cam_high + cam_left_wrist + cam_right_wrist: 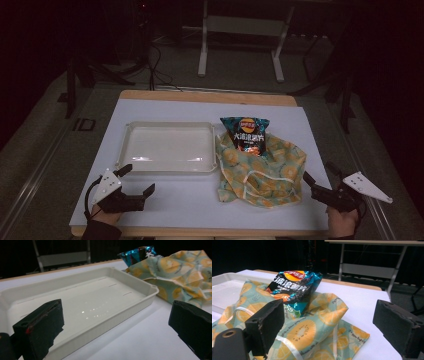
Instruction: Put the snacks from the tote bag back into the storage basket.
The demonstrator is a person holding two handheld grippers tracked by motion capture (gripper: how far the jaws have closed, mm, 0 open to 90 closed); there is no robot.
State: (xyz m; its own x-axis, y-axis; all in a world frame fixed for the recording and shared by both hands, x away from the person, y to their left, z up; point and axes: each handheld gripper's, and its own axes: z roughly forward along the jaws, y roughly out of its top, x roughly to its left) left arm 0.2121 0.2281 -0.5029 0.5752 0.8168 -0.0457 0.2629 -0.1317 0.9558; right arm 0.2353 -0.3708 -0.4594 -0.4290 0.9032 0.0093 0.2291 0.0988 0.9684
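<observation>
A blue bag of crisps (244,133) (292,288) (139,254) lies on a crumpled cloth bag printed with orange slices (262,169) (307,330) (177,272), right of centre on the white table. An empty cream tray (169,146) (95,305) sits to its left. My left gripper (136,180) (116,330) is open near the table's front left, just in front of the tray. My right gripper (322,176) (332,325) is open at the front right, beside the cloth bag, with nothing between its jaws.
The white table top (170,200) has a wooden edge (210,95) at the back. Beyond it on the dark floor stand a white frame (242,30) and dark stands with cables.
</observation>
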